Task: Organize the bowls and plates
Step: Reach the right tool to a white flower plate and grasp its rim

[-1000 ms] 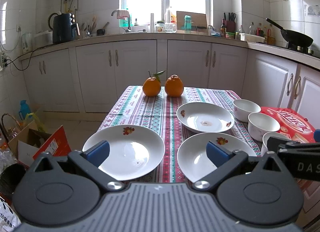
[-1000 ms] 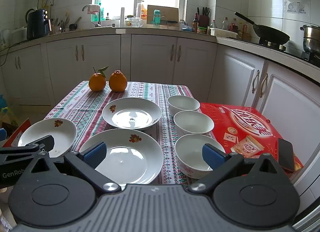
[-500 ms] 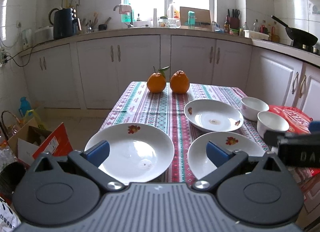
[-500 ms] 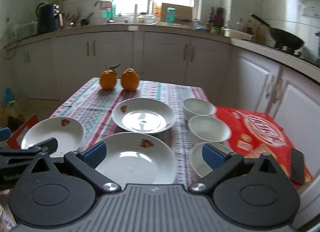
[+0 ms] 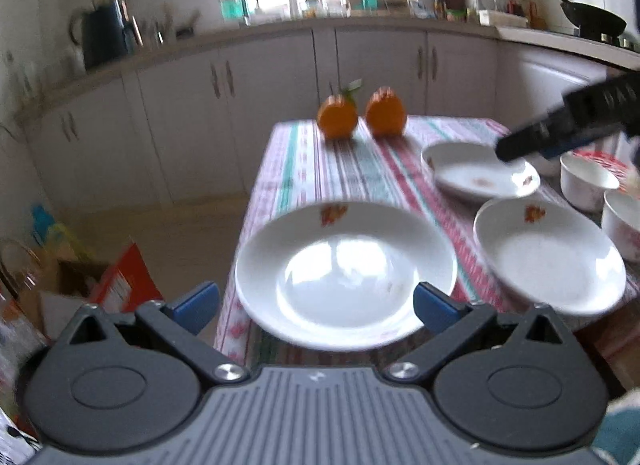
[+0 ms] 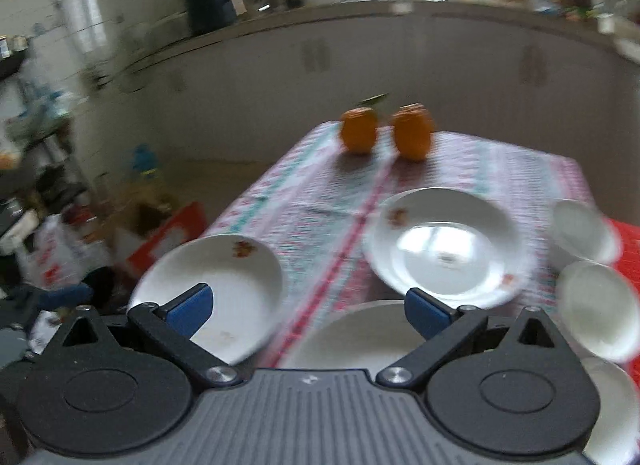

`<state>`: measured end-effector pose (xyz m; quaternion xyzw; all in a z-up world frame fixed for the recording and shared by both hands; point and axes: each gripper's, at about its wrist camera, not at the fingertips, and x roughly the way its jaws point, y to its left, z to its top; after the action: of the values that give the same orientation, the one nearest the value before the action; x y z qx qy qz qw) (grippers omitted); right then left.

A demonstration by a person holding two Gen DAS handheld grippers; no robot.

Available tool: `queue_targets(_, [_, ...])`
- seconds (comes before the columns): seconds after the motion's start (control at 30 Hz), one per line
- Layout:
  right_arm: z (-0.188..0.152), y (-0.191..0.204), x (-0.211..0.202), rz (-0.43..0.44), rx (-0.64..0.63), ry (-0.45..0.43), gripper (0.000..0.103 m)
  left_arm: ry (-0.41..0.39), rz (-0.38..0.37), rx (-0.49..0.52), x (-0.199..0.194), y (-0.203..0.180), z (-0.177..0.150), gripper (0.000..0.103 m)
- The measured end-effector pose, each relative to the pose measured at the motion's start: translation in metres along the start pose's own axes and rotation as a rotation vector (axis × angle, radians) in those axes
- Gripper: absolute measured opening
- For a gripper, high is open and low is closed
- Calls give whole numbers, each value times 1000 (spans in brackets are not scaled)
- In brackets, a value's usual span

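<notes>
Three white plates with small fruit prints lie on the striped tablecloth. In the left wrist view the near-left plate point(image 5: 346, 273) sits just ahead of my open, empty left gripper point(image 5: 316, 305). The near-right plate point(image 5: 550, 255) and the far plate point(image 5: 480, 177) lie to the right. White bowls point(image 5: 588, 185) stand at the right edge. My right gripper point(image 6: 306, 311) is open and empty above the near-right plate point(image 6: 352, 335), facing the far plate point(image 6: 446, 247). It also shows in the left wrist view, above the far plate. Bowls point(image 6: 596, 307) stand to its right.
Two oranges point(image 5: 362, 117) sit at the table's far end. A red box point(image 6: 624, 241) lies under the bowls at the right. Boxes and bags point(image 5: 80, 285) clutter the floor left of the table. White cabinets and a counter run behind.
My right gripper has swung left and forward, now over the far plate in the left wrist view. My left gripper has shifted left, centring on the near-left plate. Both views are blurred.
</notes>
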<state>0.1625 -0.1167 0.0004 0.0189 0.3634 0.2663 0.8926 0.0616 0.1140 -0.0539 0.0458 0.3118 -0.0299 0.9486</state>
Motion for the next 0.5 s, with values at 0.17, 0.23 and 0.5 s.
queue_targets(0.17, [23, 6, 47, 96, -38, 116, 103, 66, -82, 69, 15, 18, -11, 102])
queue_targets(0.23, [27, 12, 66, 93, -74, 156, 103, 72, -106, 120, 21, 19, -13, 102])
queue_targets(0.5, [28, 21, 115, 73, -129, 302, 103, 131, -218, 216, 47, 22, -17, 102])
